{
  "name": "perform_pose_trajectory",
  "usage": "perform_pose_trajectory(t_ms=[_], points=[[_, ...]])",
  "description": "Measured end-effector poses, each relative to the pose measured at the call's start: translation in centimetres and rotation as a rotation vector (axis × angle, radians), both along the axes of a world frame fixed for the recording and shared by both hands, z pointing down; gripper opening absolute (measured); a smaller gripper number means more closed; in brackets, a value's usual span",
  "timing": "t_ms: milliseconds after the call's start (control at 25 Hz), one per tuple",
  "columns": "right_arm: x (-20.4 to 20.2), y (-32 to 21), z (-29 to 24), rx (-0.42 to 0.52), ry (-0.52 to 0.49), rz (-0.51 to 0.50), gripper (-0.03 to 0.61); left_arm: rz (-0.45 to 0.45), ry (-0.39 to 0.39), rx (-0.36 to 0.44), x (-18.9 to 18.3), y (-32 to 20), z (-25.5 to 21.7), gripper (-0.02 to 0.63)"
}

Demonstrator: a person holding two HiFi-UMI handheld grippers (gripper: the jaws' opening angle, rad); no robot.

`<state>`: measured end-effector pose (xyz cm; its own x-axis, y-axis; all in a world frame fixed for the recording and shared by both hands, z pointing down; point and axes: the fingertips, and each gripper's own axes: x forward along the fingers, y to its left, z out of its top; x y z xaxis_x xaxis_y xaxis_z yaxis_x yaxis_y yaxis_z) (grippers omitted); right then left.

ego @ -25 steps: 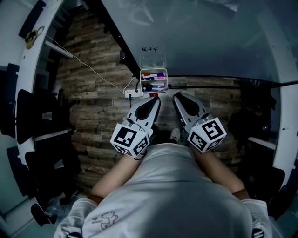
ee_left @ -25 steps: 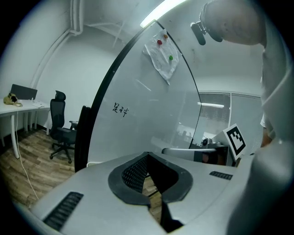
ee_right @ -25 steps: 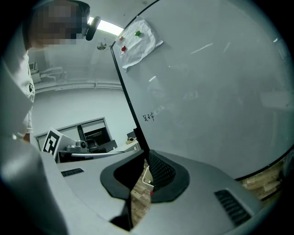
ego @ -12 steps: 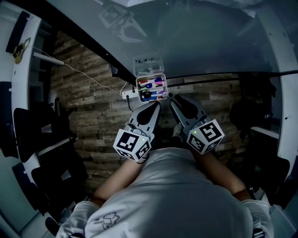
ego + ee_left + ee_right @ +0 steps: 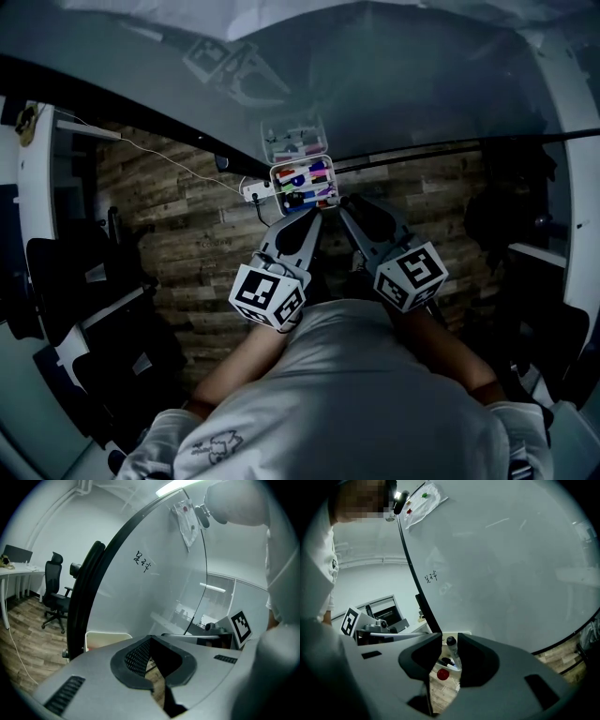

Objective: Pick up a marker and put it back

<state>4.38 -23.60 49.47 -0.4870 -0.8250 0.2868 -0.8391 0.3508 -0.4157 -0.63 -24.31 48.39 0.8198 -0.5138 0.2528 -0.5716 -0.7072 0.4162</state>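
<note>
Beyond the right gripper's [image 5: 449, 639] parted fingers, a black-capped marker [image 5: 453, 652] stands in the whiteboard tray [image 5: 302, 163]. It is probably light, rigid and slick, so grasp it mid-barrel. The left gripper's [image 5: 151, 641] fingers are clenched, empty.

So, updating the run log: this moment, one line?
left gripper shut, empty | right gripper open, empty, facing marker tray on whiteboard

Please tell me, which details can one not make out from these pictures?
Head view: the marker tray is too dark and small to count its markers.
Left gripper view: the writing on the whiteboard is too small to read.
Right gripper view: a jaw of the right hand-held gripper hides the black-capped marker's lower end.
</note>
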Motion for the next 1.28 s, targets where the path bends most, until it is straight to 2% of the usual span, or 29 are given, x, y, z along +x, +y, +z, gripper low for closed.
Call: perform_pose_trajectory(t_ms=[320, 600, 920, 1280], points=[[-0.5, -0.7, 0.9, -0.019, 0.0, 0.0, 0.087, 0.0, 0.009, -0.016, -0.3, -0.8, 0.8, 0.005], [-0.2, -1.0, 1.2, -0.016, 0.053, 0.02, 0.082, 0.0, 0.01, -0.026, -0.6, -1.2, 1.2, 0.005], [0.0, -0.9, 0.6, -0.008, 0.04, 0.02, 0.078, 0.004, 0.006, -0.029, -0.3, -0.9, 0.6, 0.005], [0.2, -0.2, -1.3, 0.038, 0.023, -0.001, 0.078, -0.025, 0.007, 0.003, -0.2, 0.2, -0.8, 0.005]])
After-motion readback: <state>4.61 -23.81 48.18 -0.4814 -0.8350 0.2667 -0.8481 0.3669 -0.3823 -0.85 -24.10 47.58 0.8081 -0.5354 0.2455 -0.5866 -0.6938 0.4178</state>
